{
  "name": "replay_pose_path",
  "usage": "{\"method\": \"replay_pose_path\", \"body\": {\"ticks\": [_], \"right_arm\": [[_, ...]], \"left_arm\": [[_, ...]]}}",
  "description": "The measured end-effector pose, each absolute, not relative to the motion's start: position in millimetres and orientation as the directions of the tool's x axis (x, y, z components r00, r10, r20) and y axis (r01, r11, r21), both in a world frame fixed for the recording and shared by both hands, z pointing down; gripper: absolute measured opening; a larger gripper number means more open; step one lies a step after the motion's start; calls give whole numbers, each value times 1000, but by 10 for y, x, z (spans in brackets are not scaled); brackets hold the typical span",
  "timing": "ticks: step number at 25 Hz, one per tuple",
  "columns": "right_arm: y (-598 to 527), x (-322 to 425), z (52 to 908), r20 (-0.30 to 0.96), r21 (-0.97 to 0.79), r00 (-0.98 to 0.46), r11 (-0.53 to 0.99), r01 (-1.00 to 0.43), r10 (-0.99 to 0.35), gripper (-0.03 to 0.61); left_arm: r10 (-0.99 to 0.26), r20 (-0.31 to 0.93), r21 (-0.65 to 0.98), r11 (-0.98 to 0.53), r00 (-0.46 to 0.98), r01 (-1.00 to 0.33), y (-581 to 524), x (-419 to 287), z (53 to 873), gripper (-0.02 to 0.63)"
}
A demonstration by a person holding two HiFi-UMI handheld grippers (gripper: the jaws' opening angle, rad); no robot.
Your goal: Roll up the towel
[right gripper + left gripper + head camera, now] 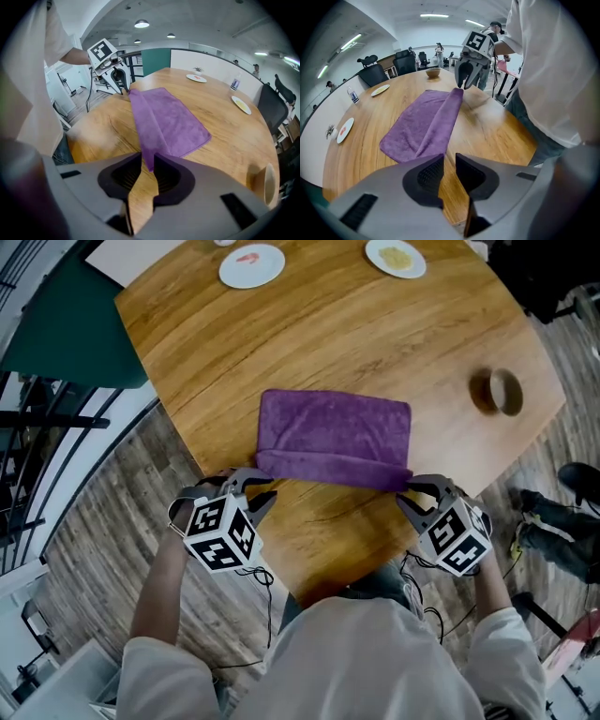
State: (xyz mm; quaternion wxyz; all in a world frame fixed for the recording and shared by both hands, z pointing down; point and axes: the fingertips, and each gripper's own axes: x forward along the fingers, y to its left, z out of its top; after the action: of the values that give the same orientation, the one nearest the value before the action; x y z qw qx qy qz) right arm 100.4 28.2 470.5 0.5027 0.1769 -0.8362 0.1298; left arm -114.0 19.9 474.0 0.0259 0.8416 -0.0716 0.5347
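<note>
Left gripper (449,165): jaws narrowly apart, bare wood in gap, nothing held; towel (426,124) corner just ahead of tips. Right gripper (147,165): jaws narrowly apart, other corner of turned-over edge pokes into gap, pads not pressing. Beyond tips, rest of towel flat on table (309,334). Risk: unheld fold slackens or flops open; uneven regrip at two ends skews roll into cone

I'm looking down on a round wooden table (356,334) that is carrying a red-marked white plate (251,264) and a yellow-topped plate (395,257) at its far edge, with a wooden cup (502,392) lying on its side towards my right.
</note>
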Motion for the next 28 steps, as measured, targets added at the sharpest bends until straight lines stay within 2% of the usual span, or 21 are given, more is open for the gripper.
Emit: {"method": "replay_pose_path", "body": {"ticks": [14, 21, 28], "right_arm": [[324, 967, 4974, 913, 42, -363, 926, -375, -188, 72], [282, 999, 4983, 908, 72, -356, 920, -385, -220, 26], [261, 990, 4997, 906, 59, -368, 922, -382, -211, 20]], "left_arm": [[-146, 913, -106, -987, 381, -125, 45, -1206, 4931, 86], [-138, 922, -112, -989, 361, -93, 56, -1216, 4992, 84], [-145, 922, -115, -988, 358, -104, -15, -1222, 5004, 41]]}}
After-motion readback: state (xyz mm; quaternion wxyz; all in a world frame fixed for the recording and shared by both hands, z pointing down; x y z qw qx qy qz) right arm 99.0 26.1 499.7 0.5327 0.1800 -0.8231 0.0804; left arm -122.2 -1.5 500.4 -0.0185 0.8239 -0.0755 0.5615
